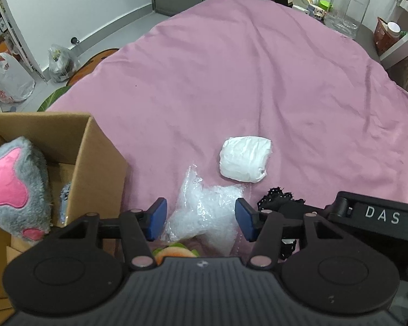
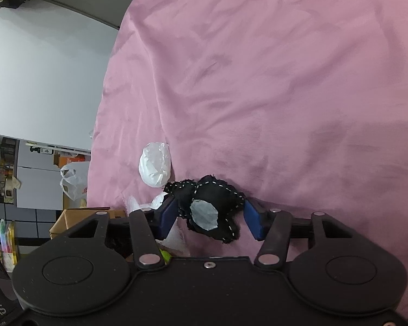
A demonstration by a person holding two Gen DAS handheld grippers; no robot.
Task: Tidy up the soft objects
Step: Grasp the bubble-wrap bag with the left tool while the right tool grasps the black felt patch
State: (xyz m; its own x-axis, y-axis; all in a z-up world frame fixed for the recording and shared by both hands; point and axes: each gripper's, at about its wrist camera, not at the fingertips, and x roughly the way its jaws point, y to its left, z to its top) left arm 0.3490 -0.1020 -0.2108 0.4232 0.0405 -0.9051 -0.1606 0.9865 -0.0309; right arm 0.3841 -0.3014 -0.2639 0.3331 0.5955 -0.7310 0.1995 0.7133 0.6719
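left wrist: claw [image 1: 201, 218] straddles bubble wrap [image 1: 204, 212]

At the bottom centre of the left wrist view, an orange and green soft thing [image 1: 174, 252] is mostly hidden behind the gripper body. The grey plush toy [image 1: 16, 190] is cut off by the left edge. In the right wrist view, the cardboard box [image 2: 68, 221] is partly hidden, and the small items at far left are perhaps shelf clutter.
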